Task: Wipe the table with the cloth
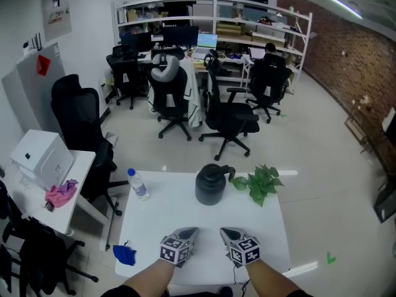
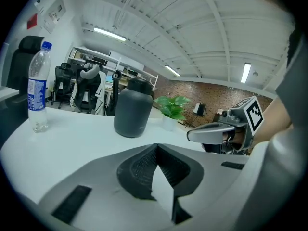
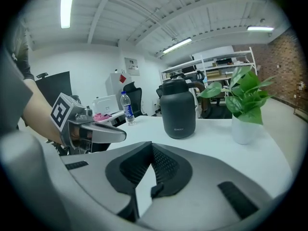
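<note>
A crumpled blue cloth [image 1: 124, 253] lies at the left edge of the white table [image 1: 185, 212], near the front corner. My left gripper [image 1: 190, 231] hovers over the table's front, to the right of the cloth and apart from it. Its jaws are shut with nothing between them [image 2: 156, 147]. My right gripper [image 1: 226, 231] is beside it, also shut and empty [image 3: 151, 146]. Each gripper shows in the other's view: the right gripper [image 2: 192, 134] and the left gripper [image 3: 120, 135]. The cloth shows in neither gripper view.
At the table's far side stand a water bottle [image 1: 138, 185], a dark grey jug [image 1: 210, 185] and a small potted plant [image 1: 259, 184]. A side desk [image 1: 37, 203] at the left holds a white box [image 1: 42, 158] and a pink cloth [image 1: 60, 193]. Office chairs [image 1: 226, 113] stand beyond.
</note>
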{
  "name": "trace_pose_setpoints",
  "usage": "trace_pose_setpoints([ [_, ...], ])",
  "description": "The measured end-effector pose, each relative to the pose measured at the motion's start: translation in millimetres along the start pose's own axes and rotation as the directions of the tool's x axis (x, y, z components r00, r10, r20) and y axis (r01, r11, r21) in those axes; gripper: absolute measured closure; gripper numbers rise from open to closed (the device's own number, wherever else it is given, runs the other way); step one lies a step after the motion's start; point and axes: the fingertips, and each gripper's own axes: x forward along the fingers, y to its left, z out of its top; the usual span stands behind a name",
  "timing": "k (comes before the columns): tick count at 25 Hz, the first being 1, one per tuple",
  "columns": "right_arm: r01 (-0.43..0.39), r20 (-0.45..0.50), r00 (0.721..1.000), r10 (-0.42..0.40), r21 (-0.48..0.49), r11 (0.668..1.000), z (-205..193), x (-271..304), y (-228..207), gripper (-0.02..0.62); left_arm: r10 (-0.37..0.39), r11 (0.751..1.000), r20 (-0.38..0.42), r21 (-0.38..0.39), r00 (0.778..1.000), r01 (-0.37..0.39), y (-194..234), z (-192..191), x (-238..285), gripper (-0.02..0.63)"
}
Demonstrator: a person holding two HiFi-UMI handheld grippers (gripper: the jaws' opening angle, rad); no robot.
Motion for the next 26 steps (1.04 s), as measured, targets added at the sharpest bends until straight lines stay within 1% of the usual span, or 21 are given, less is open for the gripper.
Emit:
trace_pose_setpoints([
  [6, 0.007, -0.017, 1.0, -0.007, -0.006, 1.0, -0.7, 8.2, -6.9, 0.589, 0.004, 1.0, -0.02, 0.009, 1.0, -0.004, 3.9, -0.8, 2.3, 0.606],
  [11, 0.013, -0.018, 1.0, -0.013, -0.003, 1.0, 0.9, 10.2, -11.4, 0.59, 0.011, 1.0, -0.017, -0.008, 1.0, -0.011, 9.2, 1.2, 5.2, 0.606],
  [26, 0.011, -0.029, 1.0, -0.011, -0.01, 1.0, 1.4, 10.2, -14.0, 0.589, 0.007, 1.0, -0.039, -0.004, 0.999, -0.008, 11.8, -2.4, 9.9, 0.606],
])
